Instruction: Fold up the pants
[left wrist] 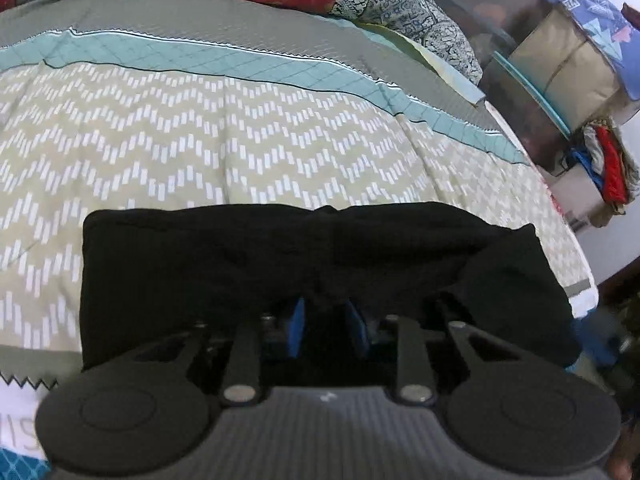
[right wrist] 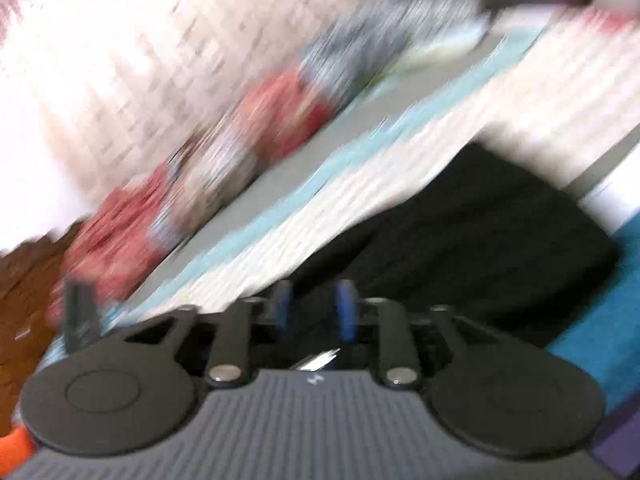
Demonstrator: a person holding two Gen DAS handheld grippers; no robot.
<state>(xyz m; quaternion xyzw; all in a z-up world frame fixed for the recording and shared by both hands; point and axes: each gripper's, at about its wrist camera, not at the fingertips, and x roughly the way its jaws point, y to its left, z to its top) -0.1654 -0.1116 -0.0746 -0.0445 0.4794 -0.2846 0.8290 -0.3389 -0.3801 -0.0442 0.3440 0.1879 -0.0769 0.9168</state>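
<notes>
Folded black pants (left wrist: 280,272) lying on the bed (left wrist: 160,140), atop a chevron-patterned quilt, long axis running left to right across the left wrist view. At far left, a scrap of white material near the lower corner with partial dark lettering, too cut off to read. Left claw (left wrist: 326,320) dead centre on the near edge of the bundle, blue pads (left wrist: 298,324) narrowed around a ridge of black cloth; apparently pinching it, though black on black hides the actual contact. Further right, stacked bags and boxes beside the bed, printing on a blue one too small to make out. In the right wrist view, heavily blurred: right claw (right wrist: 314,312) partly spread, nothing clearly gripped, pants (right wrist: 480,248) stretching ahead and to its right. Left claw judged nearer for the next fold or lift.
</notes>
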